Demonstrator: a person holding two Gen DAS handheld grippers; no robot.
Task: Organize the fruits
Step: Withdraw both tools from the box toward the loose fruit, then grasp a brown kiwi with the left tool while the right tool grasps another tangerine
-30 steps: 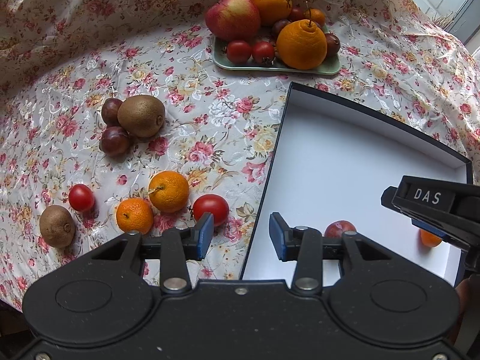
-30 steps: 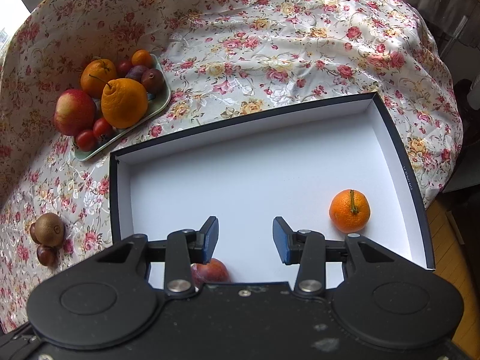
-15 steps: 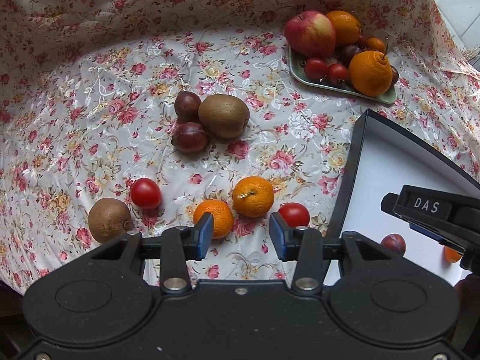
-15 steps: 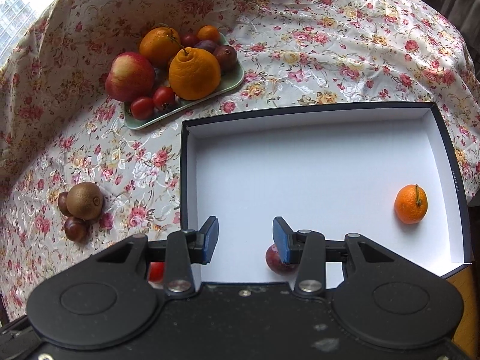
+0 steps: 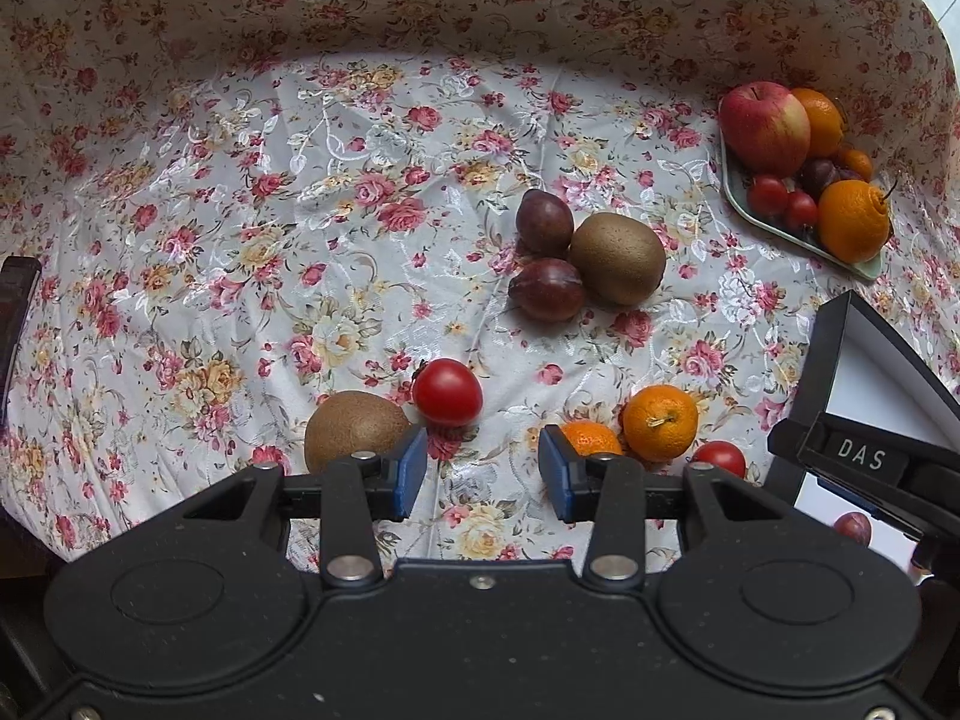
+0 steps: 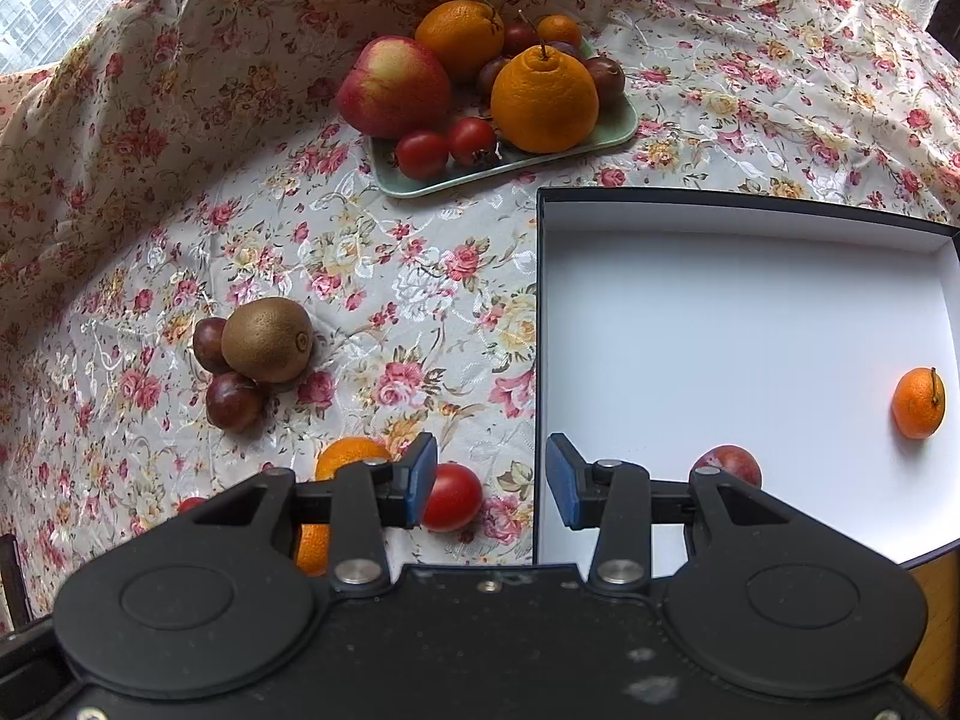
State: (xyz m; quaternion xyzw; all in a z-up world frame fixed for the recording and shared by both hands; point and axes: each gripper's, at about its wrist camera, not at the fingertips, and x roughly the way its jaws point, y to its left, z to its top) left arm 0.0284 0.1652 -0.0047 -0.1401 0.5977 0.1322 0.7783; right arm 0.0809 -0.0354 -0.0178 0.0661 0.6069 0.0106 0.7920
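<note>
On the tablecloth (image 6: 420, 276), a box (image 6: 720, 204) sits to the right, with a tray (image 6: 600, 141) behind its left corner. Piled on the tray are an apple (image 6: 393, 87), two oranges, small tomatoes and plums. In the box, a plum (image 6: 729, 462) lies near the front edge and a mandarin (image 6: 918, 402) near the right wall, well apart. Left of the box, a kiwi (image 6: 267, 339) touches two plums (image 6: 234, 402) on its left side. Nearer the front lie two mandarins (image 5: 660, 423) side by side, with a tomato (image 5: 720, 459) just to their right, beside the box. Further left, another tomato (image 5: 447, 393) rests just beside a second kiwi (image 5: 354, 429).
</note>
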